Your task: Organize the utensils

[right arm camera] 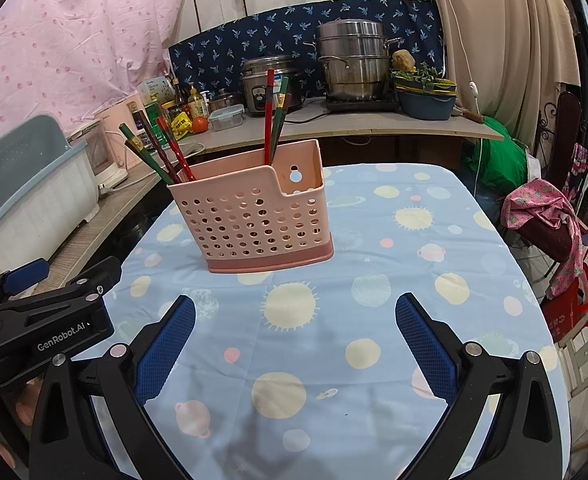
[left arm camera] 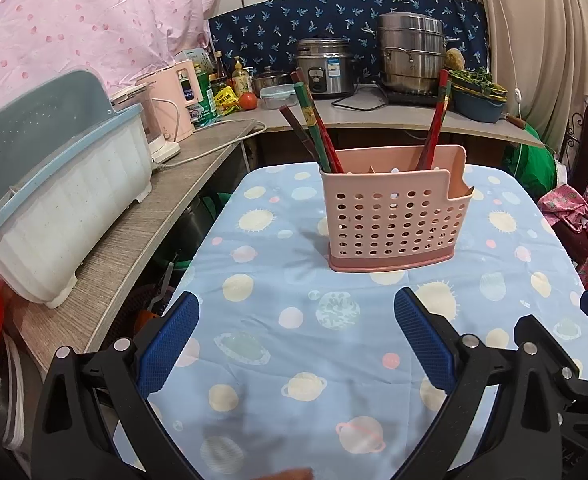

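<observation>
Chopsticks (right arm camera: 272,120) upright, tips splayed outward

Steamer pot (right arm camera: 353,60) w/ rice cooker (right arm camera: 262,80)

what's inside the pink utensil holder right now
Red and green chopsticks stand in the pink utensil holder: one bunch leaning out at its left end, another further right. Their lower ends are hidden by the perforated wall. Both grippers are open and hold nothing.

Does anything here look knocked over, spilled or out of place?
Nothing stands out. The pink utensil holder stands upright on the table, with chopsticks leaning in two bunches, one at its left end and one further right. Both grippers, left and right, are open and empty.
</observation>
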